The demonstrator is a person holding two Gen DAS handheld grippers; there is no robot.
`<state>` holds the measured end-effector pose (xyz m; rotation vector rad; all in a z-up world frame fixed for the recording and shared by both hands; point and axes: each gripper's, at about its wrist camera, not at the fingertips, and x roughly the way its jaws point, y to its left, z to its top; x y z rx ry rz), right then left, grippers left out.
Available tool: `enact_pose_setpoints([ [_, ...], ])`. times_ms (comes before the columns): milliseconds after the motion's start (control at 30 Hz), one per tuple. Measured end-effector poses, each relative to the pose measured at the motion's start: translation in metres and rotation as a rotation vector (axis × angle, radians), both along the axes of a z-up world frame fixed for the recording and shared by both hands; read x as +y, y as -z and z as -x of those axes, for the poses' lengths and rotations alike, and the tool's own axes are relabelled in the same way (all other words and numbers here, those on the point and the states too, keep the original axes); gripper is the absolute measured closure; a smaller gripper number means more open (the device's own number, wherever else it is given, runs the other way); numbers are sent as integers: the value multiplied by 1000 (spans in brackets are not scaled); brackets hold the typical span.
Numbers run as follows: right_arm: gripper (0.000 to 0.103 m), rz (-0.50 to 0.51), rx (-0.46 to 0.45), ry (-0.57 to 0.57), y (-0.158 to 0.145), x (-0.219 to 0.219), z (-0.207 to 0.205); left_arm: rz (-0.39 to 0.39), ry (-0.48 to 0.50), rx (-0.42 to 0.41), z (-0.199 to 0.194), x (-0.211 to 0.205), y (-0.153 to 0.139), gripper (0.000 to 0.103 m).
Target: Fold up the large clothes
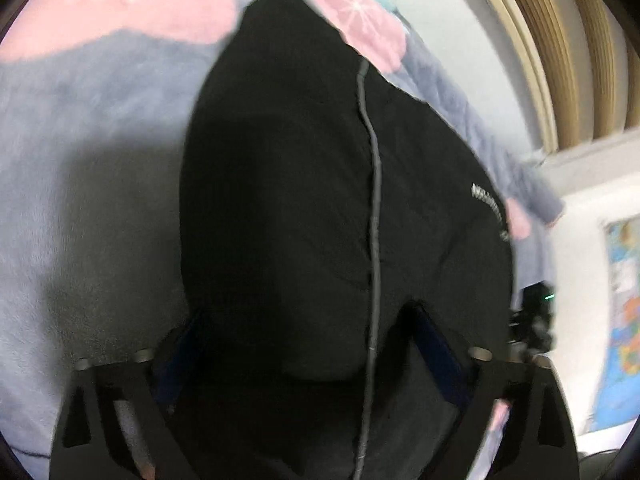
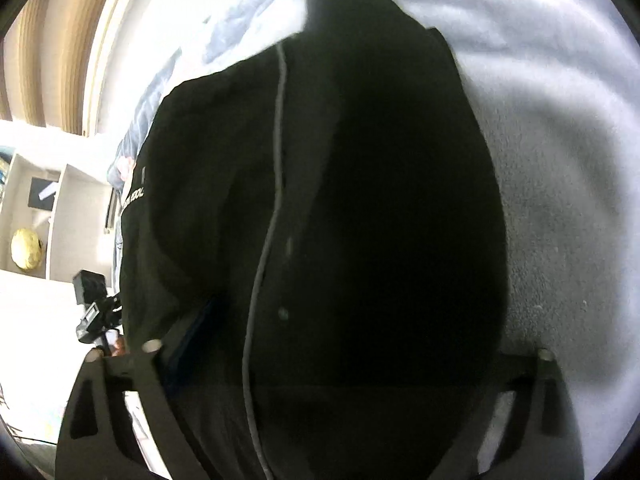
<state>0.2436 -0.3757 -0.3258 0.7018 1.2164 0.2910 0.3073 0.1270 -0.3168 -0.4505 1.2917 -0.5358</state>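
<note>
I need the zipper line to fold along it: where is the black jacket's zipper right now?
The zipper runs lengthwise down the black jacket, slightly right of centre in the left wrist view and left of centre in the right wrist view, over the blanket.

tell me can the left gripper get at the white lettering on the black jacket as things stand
Probably not yet: the left gripper looks closed on the black jacket's near edge, and the white lettering sits farther out to its right.

The black zip-front fleece jacket point(image 1: 300, 200) lay on the grey-and-pink plush blanket point(image 1: 80, 140), its near hem between both grippers' fingers.
</note>
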Motion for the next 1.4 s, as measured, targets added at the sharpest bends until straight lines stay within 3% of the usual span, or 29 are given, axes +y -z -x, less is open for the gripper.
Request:
enact_pose_setpoints([
  [33, 22, 8, -6, 3, -4, 4, -1, -11, 7, -21, 4, -5, -6, 39],
  [67, 26, 24, -22, 4, -12, 6, 1, -29, 11, -44, 8, -8, -14, 45],
  [133, 45, 51, -42, 3, -23, 9, 6, -52, 23, -95, 18, -14, -31, 58],
  [200, 53, 89, -56, 1, -38, 16, 10, -64, 31, -139, 27, -20, -48, 68],
  [267, 57, 116, -79, 11, -57, 23, 18, -19, 16, -174, 37, -18, -72, 76],
  [300, 59, 115, -96, 15, -66, 25, 22, 14, 8, -192, 43, -15, -83, 85],
  [367, 60, 124, -144, -6, -91, 39, 34, 141, 20, -227, 59, -15, -113, 88],
  [433, 61, 154, -181, -38, -112, 55, 45, 104, 55, -304, 82, -27, -145, 89],
  [500, 61, 182, -204, -61, -131, 73, 59, 115, 76, -327, 100, -33, -163, 89],
  [567, 60, 213, -170, -37, -137, 81, 66, 98, 71, -341, 108, -37, -170, 89],
  [667, 54, 251, -83, -9, -122, 76, 58, -75, -6, -306, 92, -28, -152, 80],
  [700, 51, 248, -43, -5, -110, 72, 56, -154, -18, -274, 79, -27, -135, 75],
  [733, 49, 253, -14, -8, -102, 71, 54, -184, -33, -236, 70, -23, -122, 63],
  [833, 38, 249, 34, -10, -80, 66, 55, -204, -77, -108, 40, -7, -74, 47],
  [900, 34, 200, 31, -6, -72, 62, 56, -171, -78, -55, 27, -1, -54, 42],
  [933, 31, 179, 30, -10, -68, 58, 54, -149, -70, -33, 20, 2, -44, 31],
  [1000, 25, 135, 42, -27, -54, 49, 49, -130, -67, -7, 13, 7, -30, 19],
  [1133, 7, 51, 66, -89, -22, 38, 36, 62, -22, 110, -3, 2, 8, 12],
  [1200, 4, -24, 67, -103, -10, 44, 32, 117, 5, 148, -13, -3, 21, 10],
  [1267, 4, -20, 71, -103, -3, 51, 20, 157, 31, 169, -17, -10, 29, 10],
  [1333, 6, -8, 68, -108, -2, 54, 15, 146, 36, 154, -21, -21, 30, 11],
  [1367, 8, -2, 61, -111, -4, 55, 16, 129, 37, 134, -21, -26, 26, 15],
  [1400, 17, -1, 44, -113, -9, 56, 18, 108, 42, 86, -18, -31, 18, 33],
])
